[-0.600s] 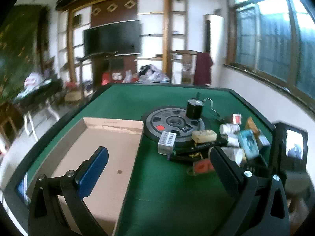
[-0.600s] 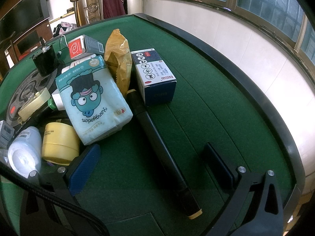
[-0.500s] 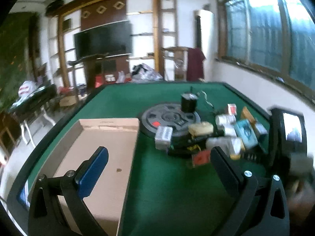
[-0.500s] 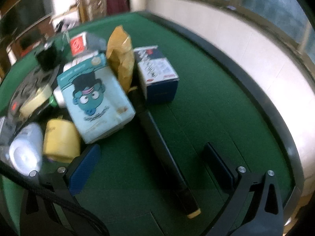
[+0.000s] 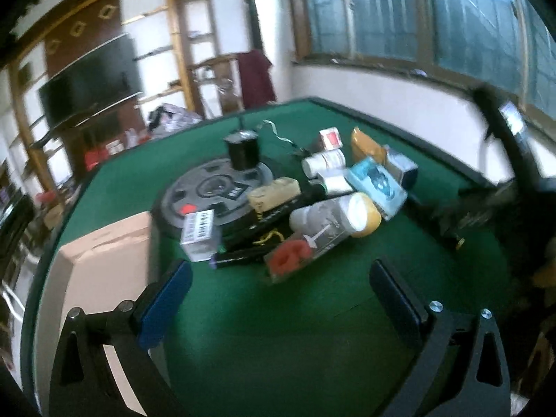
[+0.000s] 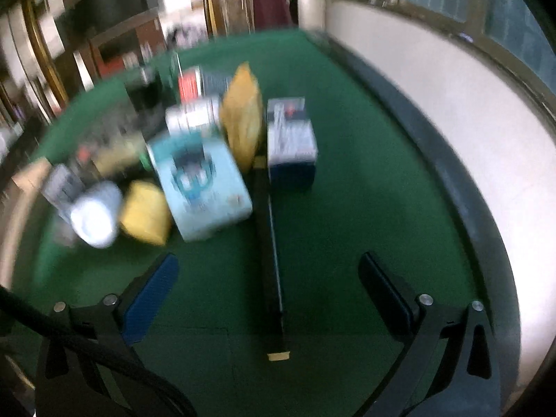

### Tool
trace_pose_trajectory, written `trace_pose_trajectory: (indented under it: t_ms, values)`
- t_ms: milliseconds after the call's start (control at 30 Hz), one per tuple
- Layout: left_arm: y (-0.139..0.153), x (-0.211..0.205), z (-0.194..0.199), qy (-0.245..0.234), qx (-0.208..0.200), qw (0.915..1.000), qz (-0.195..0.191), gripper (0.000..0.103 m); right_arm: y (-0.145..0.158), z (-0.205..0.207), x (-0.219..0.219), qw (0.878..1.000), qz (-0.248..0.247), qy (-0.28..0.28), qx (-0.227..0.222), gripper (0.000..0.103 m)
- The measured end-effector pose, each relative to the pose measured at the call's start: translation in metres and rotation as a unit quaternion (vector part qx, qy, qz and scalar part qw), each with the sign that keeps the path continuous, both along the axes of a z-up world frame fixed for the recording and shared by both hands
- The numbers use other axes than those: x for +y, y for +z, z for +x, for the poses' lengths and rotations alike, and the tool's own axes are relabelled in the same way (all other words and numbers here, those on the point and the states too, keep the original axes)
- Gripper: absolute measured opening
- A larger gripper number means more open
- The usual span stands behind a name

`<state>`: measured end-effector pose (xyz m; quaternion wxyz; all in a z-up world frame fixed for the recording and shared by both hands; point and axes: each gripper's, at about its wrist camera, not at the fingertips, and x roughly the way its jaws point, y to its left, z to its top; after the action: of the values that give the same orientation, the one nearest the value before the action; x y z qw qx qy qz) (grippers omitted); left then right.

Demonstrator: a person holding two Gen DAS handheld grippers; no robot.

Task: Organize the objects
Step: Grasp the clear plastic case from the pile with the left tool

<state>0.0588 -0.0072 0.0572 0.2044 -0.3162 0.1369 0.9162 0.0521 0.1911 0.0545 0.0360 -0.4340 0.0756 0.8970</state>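
The right gripper (image 6: pixel 267 278) has its jaws wide apart and empty; the long black tube (image 6: pixel 269 243) lies on the green bench (image 6: pixel 365 208) between them, running toward 12 o'clock. Earlier it lay slanted. The left gripper (image 5: pixel 278 285) is also wide open and holds nothing; the pile of objects (image 5: pixel 312 208) sits at 12 o'clock, the cardboard box (image 5: pixel 104 260) at 9 o'clock, and the pile now looks nearer.

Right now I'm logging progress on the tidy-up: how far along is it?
Nothing looks done: the cardboard box shows nothing inside where visible. Nothing is in hand: the left tool and right tool are open and empty. Left: the whole pile, including the blue packet, yellow jar and black rod.
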Motion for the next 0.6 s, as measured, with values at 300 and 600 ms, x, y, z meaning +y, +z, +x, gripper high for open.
trace_pose_trajectory:
  t_ms: [300, 600]
  values:
    - [-0.034, 0.032, -0.048, -0.062, -0.072, 0.9927, -0.074, 0.066, -0.005, -0.013, 0.036, 0.992, -0.094, -0.065, 0.057, 0.103]
    - [-0.037, 0.05, -0.062, -0.079, -0.092, 0.9897, -0.076, 0.017, -0.003, -0.004, 0.052, 0.987, -0.135, -0.069, 0.052, 0.103]
